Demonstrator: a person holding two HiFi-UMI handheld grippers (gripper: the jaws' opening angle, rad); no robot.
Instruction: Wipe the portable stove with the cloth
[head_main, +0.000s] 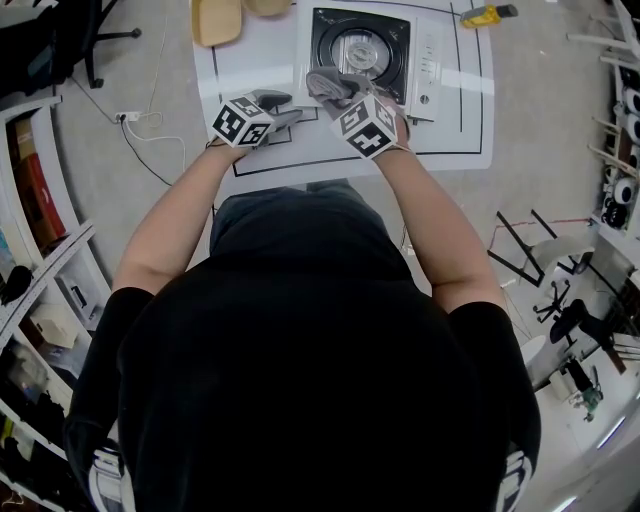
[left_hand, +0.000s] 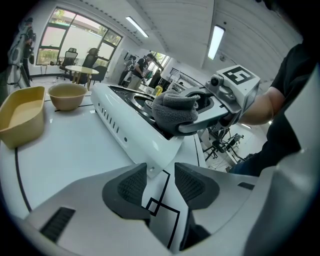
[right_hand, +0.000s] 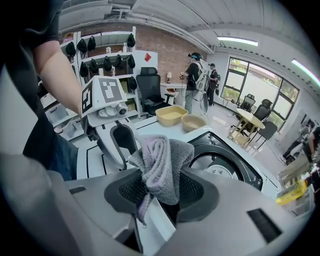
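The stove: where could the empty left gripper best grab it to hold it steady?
Probably the stove by its near corner, coming from the person's side: that edge is thin, points at the open left gripper, and lies clear of the cloth.

1. Head view: the person's torso hides the table's near edge.
2. There, the cloth and right gripper cover the stove's near left corner.
3. The top edge cuts off the bowl and the tray.
4. The yellow tool is too small to tell what it is.
5. Left gripper view: the cloth hides the right gripper's jaw tips and part of the stove top behind it.
6. Right gripper view: the cloth covers part of both pads and the stove's near rim. A yellow thing at the right edge is blurred.
7. The people far off are too small to make out.
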